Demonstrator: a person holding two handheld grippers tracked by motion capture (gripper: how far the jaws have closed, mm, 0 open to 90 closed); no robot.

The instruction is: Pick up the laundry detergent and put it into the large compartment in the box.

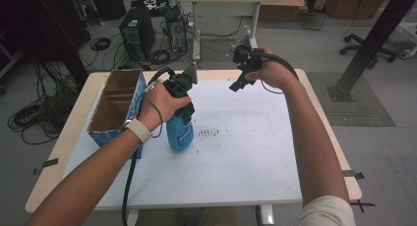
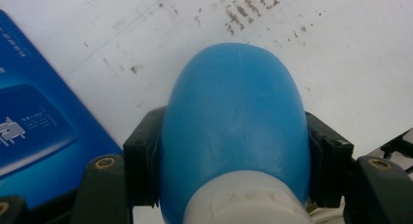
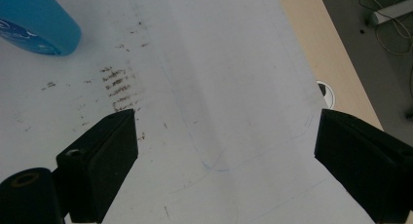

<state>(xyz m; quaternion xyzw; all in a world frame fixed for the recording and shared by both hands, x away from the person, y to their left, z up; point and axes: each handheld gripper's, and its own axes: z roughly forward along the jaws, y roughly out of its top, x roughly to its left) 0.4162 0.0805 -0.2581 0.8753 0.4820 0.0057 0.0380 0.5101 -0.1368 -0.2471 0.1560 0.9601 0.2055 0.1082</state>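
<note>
Fingers of the left gripper (image 2: 234,170) were clamped on the upper part of a blue bottle (image 2: 236,126), one black pad pressed against each flank just below its white neck. In the high view the bottle (image 1: 179,132) stood upright on the white sheet (image 1: 236,157) covering the table (image 1: 322,113), just beside an open cardboard box (image 1: 117,108) with blue printed sides, near the table's left half. The left hand (image 1: 162,103) gripped the tool from above, its cable trailing down toward the near edge. The right gripper (image 1: 244,71) hovered above the far side of the table, well apart from the bottle, its fingers (image 3: 104,156) spread wide with nothing between them. Brown smudges (image 1: 209,132) marked the sheet just to the right of the bottle.
</note>
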